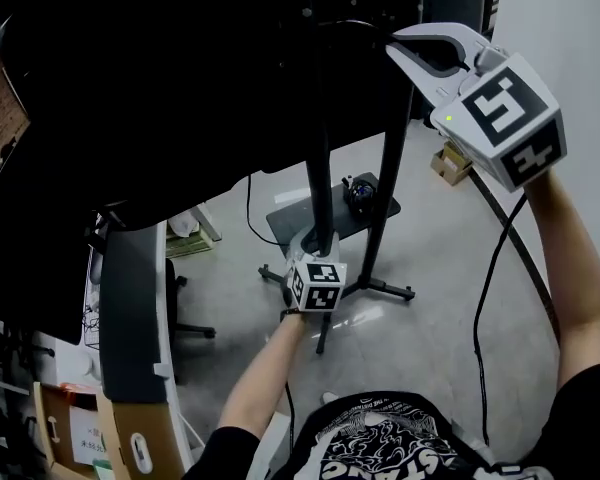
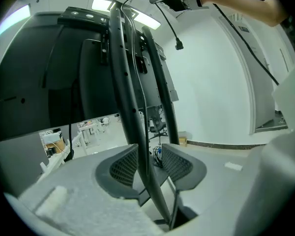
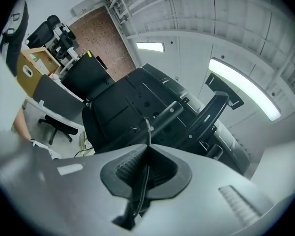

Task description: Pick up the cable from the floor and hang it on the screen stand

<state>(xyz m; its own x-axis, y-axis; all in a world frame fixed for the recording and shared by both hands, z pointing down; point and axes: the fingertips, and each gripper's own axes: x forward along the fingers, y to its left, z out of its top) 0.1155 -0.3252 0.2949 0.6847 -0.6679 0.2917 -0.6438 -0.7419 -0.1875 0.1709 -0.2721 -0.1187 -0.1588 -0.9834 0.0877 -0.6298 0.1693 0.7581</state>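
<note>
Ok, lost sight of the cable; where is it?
Head view, upper right: the cable is pinched in the right gripper beside the screen stand, hanging toward the floor.

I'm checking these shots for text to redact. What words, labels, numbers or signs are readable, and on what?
"STANG", seemingly, cut off by the frame edge: white letters on the person's black T-shirt.
Smaller print above it: too small to read.
Labels on the cardboard box: too small to read.
Cubes of the left hand-held gripper and right hand-held gripper: square markers, no letters.
Gripper views: no readable text.
</note>
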